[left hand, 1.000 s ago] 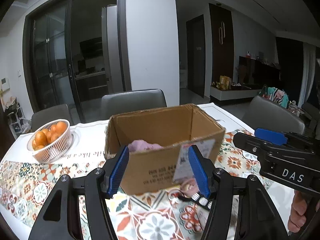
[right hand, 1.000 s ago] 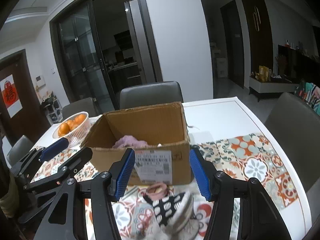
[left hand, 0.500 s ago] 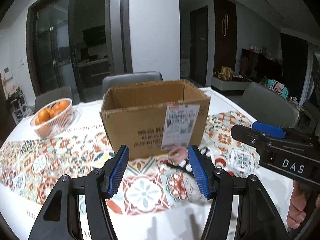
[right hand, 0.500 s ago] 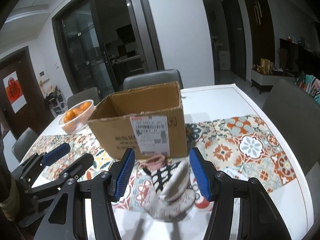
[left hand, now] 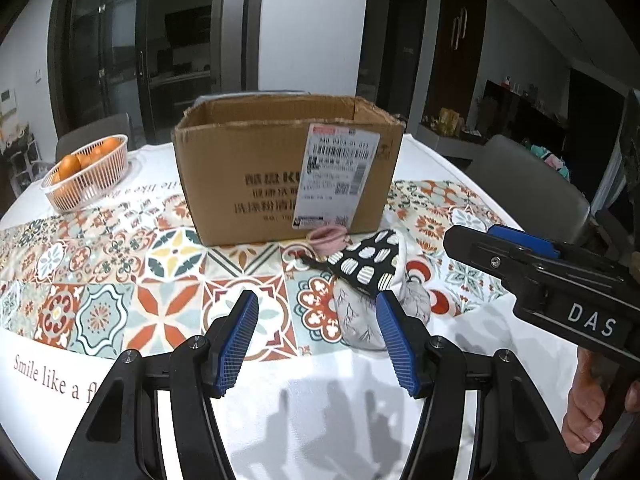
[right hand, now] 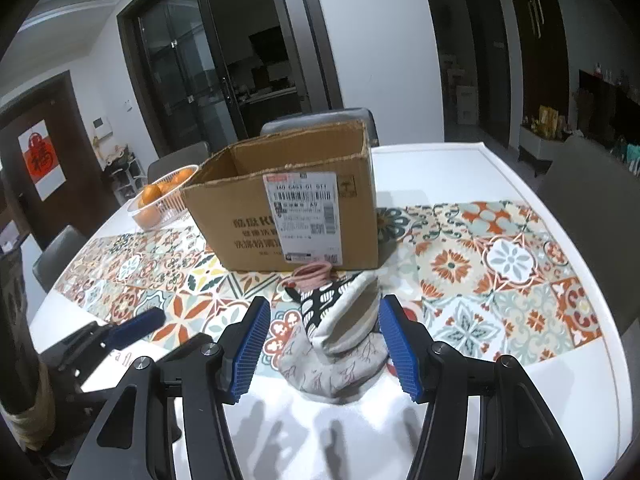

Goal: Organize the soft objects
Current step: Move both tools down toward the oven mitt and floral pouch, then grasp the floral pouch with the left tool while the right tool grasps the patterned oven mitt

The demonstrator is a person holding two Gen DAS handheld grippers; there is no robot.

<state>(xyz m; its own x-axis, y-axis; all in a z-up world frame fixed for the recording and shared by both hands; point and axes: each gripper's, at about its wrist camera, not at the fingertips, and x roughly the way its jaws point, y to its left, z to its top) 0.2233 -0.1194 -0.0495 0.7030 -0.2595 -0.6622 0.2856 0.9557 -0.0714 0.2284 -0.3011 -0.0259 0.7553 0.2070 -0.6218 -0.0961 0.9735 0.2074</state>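
Both tongs, left [left hand: 316,336] and right [right hand: 320,346], have dropped toward the sock pile [right hand: 340,340] lying on the desk [right hand: 440,164] before the cardboard box [right hand: 288,208], jaws released and empty. If either closes now, I reckon it could snag several socks together, or the patterned cloth [right hand: 500,256] too.

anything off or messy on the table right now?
Yes. A loose heap of soft items lies on the table just in front of the cardboard box, not in it: patterned fabric pieces bunched together, with a pink band against the box's base. The box's top rim is ragged. Nothing spilled.
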